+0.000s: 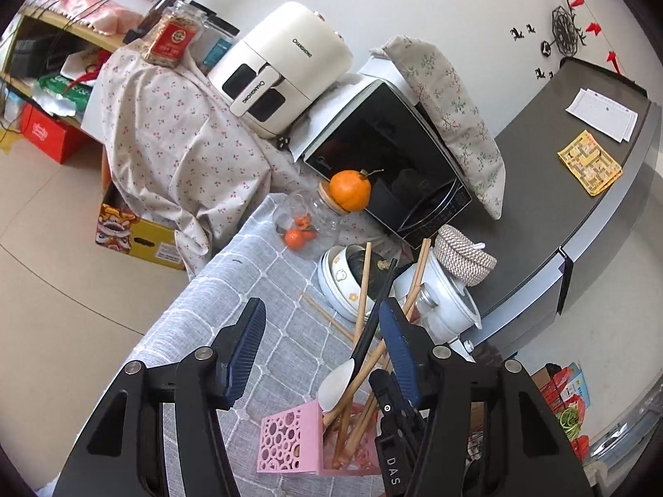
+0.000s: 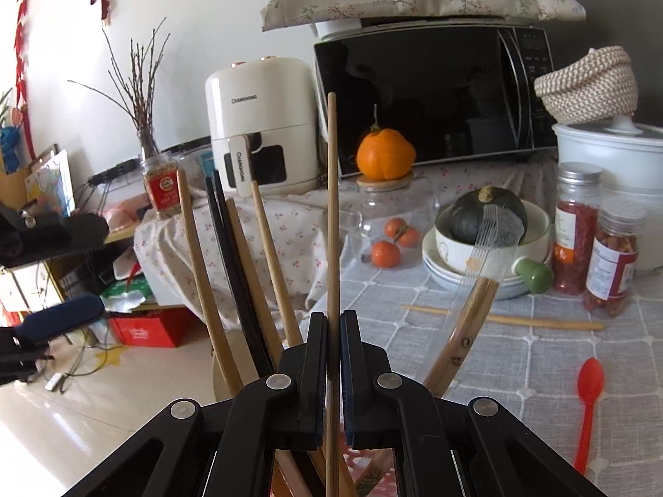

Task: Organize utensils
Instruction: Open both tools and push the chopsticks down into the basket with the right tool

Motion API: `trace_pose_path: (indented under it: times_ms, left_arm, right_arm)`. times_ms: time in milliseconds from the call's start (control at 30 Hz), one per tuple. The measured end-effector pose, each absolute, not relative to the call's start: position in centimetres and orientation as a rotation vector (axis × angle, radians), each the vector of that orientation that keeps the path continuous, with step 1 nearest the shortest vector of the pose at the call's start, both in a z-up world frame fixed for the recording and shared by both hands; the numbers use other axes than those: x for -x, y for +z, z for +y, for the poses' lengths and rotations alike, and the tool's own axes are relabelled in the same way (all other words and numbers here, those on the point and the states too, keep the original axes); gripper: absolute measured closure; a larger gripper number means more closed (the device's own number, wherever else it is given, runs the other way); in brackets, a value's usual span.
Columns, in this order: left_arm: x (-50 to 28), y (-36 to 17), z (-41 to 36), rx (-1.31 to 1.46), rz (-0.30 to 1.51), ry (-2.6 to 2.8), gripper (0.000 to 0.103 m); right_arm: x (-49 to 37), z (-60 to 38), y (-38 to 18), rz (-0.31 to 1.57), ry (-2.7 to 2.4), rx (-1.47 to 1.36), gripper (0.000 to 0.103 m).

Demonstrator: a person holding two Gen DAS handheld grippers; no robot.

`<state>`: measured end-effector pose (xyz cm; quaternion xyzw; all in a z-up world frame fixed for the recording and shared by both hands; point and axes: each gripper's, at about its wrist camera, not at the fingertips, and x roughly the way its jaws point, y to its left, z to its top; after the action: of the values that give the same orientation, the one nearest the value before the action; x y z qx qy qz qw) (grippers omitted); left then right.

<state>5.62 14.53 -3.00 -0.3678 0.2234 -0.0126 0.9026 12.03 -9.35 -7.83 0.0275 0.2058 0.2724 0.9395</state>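
Place: lived-in home kitchen or dining corner.
Appliances: black microwave (image 2: 431,95) stood straight ahead of the right tongs under a floral cover; cream air fryer (image 2: 259,124) sat to its left.
Table: grey checked tablecloth (image 2: 538,356) spread beneath the tongs, set with stacked bowls (image 2: 468,261) ahead and spice jars (image 2: 576,223) to the right.
Food: large orange (image 2: 385,153) rested on a glass jar ahead.
Utensils: pink holder (image 1: 290,439) crammed with chopsticks and a spoon, just under the left tongs.
Surroundings: tiled floor (image 1: 62,223) lay off left, cluttered wooden shelf (image 1: 49,54) stood far left, grey fridge (image 1: 580,174) to the right of the left tongs.
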Motion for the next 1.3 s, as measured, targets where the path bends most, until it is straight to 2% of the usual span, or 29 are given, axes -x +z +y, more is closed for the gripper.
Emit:
trace_pose_path:
  times_ms: [300,667,867,1300]
  left_arm:
    - [-5.8,-3.3,14.4,0.786,0.475,-0.063,0.043]
    - [-5.5,-3.4,15.0,0.817,0.468,-0.064,0.043]
    - [-5.6,-3.4,14.6,0.813,0.474,-0.081,0.043]
    - [-5.6,-4.0,14.3,0.83,0.507,-0.103,0.043]
  right_arm:
    - [-10.9,-10.3,-8.3,0.483,0.537,-0.015,0.098]
    - [-9.0,-10.5,-7.2,0.476,0.605,0.009,0.099]
    - [-9.1,-11.3,-7.0,0.548,0.612,-0.006,0.099]
    - [-10.4,-10.2,-8.0,0.445,0.574,-0.045,0.099]
